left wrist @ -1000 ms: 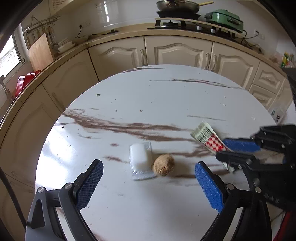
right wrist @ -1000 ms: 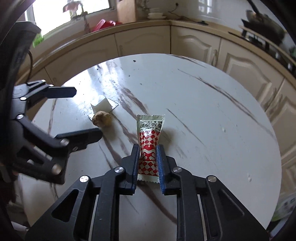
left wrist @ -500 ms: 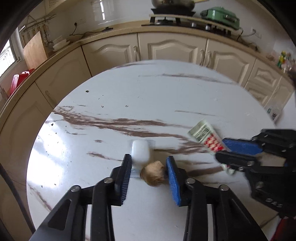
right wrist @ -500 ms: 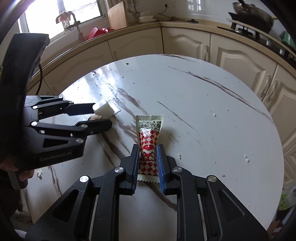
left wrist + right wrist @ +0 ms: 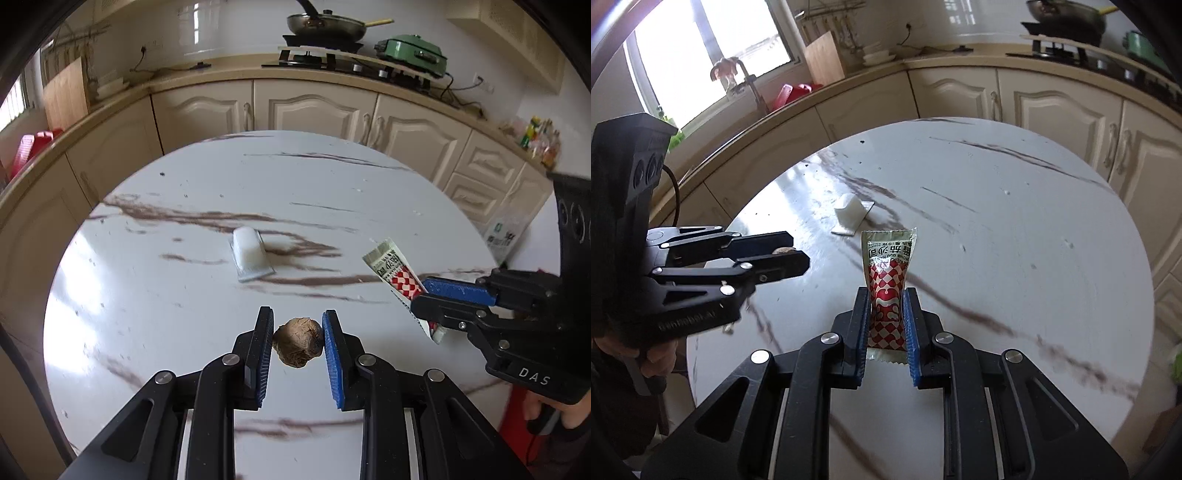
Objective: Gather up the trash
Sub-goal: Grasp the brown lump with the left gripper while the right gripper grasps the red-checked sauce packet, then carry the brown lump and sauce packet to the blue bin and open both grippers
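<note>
My left gripper is shut on a brown walnut-like lump and holds it above the round marble table. My right gripper is shut on a red-and-white checked sauce packet, also held off the table. The packet and the right gripper show at the right of the left wrist view. The left gripper shows at the left of the right wrist view. A small white plastic cup with a peeled lid lies on the table; it also shows in the right wrist view.
Cream kitchen cabinets curve around behind the table. A stove with a pan and a green cooker stand on the counter. A sink and window are at the left. A bag sits on the floor beyond the table's right edge.
My left gripper closed on the brown lump beside the white cup and lifted it back toward me. The right gripper kept hold of the packet and rose with it.
</note>
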